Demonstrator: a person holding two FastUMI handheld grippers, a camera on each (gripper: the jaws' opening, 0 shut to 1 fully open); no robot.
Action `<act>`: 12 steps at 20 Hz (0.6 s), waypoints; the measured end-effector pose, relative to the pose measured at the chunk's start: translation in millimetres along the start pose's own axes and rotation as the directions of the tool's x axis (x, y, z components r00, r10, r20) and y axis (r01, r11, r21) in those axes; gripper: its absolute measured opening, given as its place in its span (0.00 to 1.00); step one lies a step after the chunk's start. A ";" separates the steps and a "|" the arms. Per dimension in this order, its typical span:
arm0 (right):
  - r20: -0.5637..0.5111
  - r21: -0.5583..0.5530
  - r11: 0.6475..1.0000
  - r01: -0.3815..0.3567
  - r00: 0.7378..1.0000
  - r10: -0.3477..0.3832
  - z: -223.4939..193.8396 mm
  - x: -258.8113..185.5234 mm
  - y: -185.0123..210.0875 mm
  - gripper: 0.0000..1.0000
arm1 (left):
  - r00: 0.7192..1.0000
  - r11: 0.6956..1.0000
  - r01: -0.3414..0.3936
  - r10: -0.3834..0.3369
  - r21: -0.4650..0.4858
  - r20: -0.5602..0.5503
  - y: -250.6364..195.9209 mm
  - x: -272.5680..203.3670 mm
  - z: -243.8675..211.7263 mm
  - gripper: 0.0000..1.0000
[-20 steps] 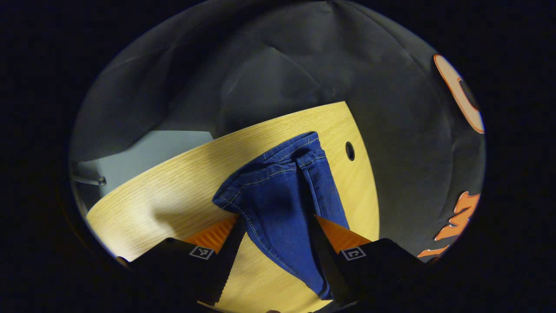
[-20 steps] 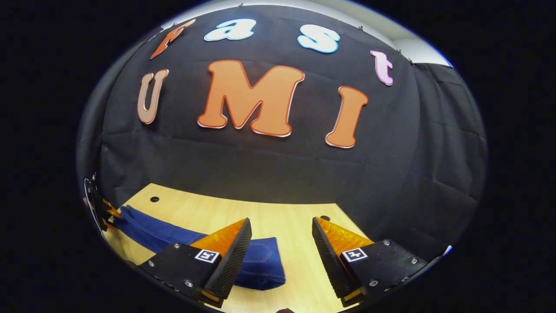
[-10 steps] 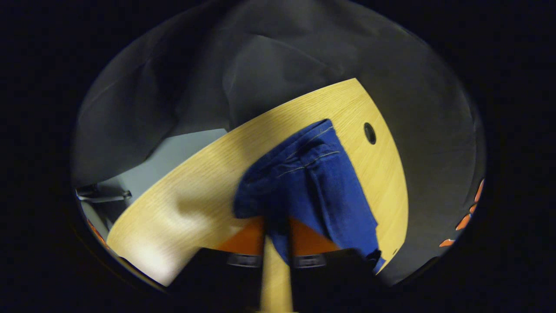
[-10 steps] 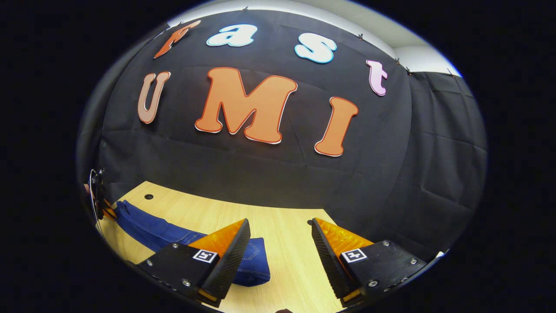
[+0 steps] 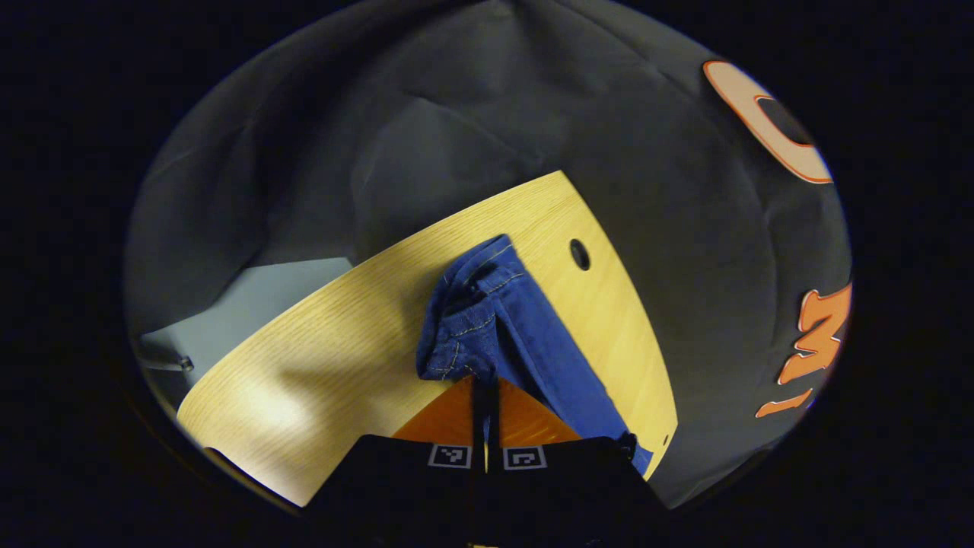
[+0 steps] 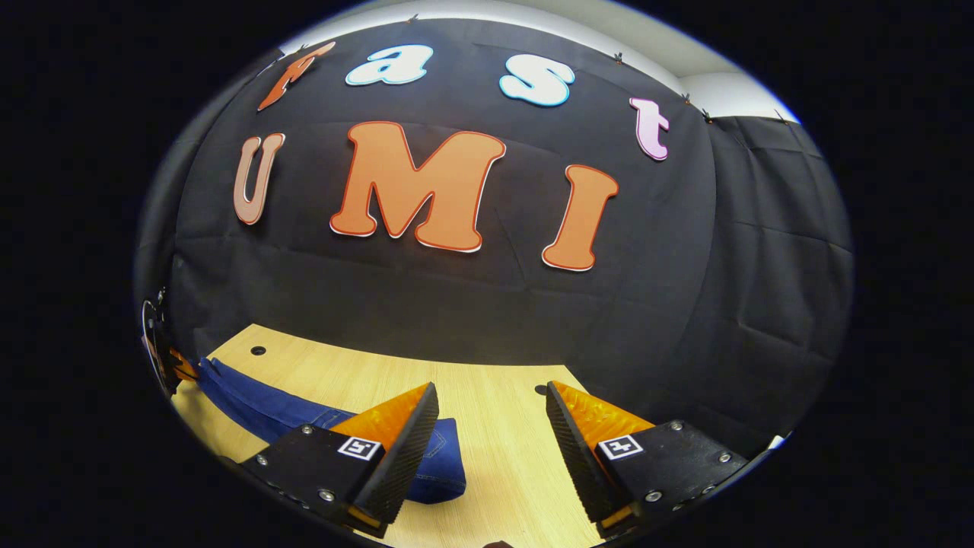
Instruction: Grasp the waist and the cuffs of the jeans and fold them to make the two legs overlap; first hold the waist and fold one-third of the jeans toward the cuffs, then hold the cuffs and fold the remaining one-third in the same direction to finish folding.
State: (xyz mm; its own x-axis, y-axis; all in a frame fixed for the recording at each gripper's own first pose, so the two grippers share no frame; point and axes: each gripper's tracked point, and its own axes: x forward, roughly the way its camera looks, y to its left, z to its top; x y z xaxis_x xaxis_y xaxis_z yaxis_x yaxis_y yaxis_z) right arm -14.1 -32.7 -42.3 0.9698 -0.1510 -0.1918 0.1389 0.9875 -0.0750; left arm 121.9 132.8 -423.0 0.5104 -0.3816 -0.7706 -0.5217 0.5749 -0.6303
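A: Where are the blue denim jeans (image 5: 525,335) in the left gripper view?

B: Centre of the frame, lying on the pale wooden table top (image 5: 319,342) and running from the middle down toward the lower right. The cuff end is bunched up just above the left gripper (image 5: 485,384), whose two fingers are pressed together on a fold of the denim.

A: And the round hole in the table (image 5: 580,254)?

B: Just right of the cuffs, apart from the cloth.

A: What about the right gripper view?

B: The jeans (image 6: 259,399) stretch along the lower left of the frame on the table (image 6: 487,396). The right gripper (image 6: 491,407) sits at the bottom centre, its fingers spread wide with nothing between them; its left finger (image 6: 403,438) overlaps the folded end of the denim in the picture, but I cannot tell whether it touches. At the far left edge the other gripper (image 6: 171,364) meets the cuff end.
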 end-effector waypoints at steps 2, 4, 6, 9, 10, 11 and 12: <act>0.016 0.010 1.000 -0.020 1.000 0.020 5.8 3.1 3.5 0.88 | 0.998 0.998 0.047 -0.049 0.048 0.032 -18.5 -17.0 0.3 0.01; 0.031 0.017 0.999 -0.045 0.999 0.044 11.4 3.6 7.8 0.88 | 0.992 0.988 0.101 -0.108 0.119 0.057 -44.4 -36.2 -0.7 0.01; 0.045 0.018 0.998 -0.067 0.997 0.066 14.4 5.5 10.8 0.88 | 0.985 0.972 0.141 -0.156 0.186 0.069 -67.9 -47.4 -2.1 0.01; 0.054 0.034 0.994 -0.106 0.993 0.104 15.2 6.8 15.9 0.88 | 0.973 0.944 0.201 -0.224 0.260 0.062 -114.4 -71.7 -16.6 0.01; 0.055 0.038 0.993 -0.114 0.992 0.112 14.7 8.5 17.3 0.88 | 0.966 0.934 0.222 -0.250 0.280 0.066 -129.0 -80.2 -19.7 0.01; 0.062 0.043 0.991 -0.124 0.991 0.121 15.5 9.0 17.4 0.88 | 0.959 0.920 0.247 -0.277 0.305 0.059 -144.4 -89.1 -24.7 0.01; 0.064 0.046 0.990 -0.134 0.989 0.131 15.8 9.4 18.5 0.88 | 0.953 0.908 0.262 -0.297 0.328 0.061 -161.6 -94.7 -29.3 0.01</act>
State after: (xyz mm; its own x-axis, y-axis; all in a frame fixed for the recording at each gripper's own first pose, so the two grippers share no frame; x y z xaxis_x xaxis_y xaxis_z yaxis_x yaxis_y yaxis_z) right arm 0.7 -15.1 -30.1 0.9904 -0.0172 -0.1372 0.0170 0.9999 -0.0032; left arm 137.9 54.8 -250.9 0.6834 -0.4903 -0.5409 -0.1155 0.6590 -0.7432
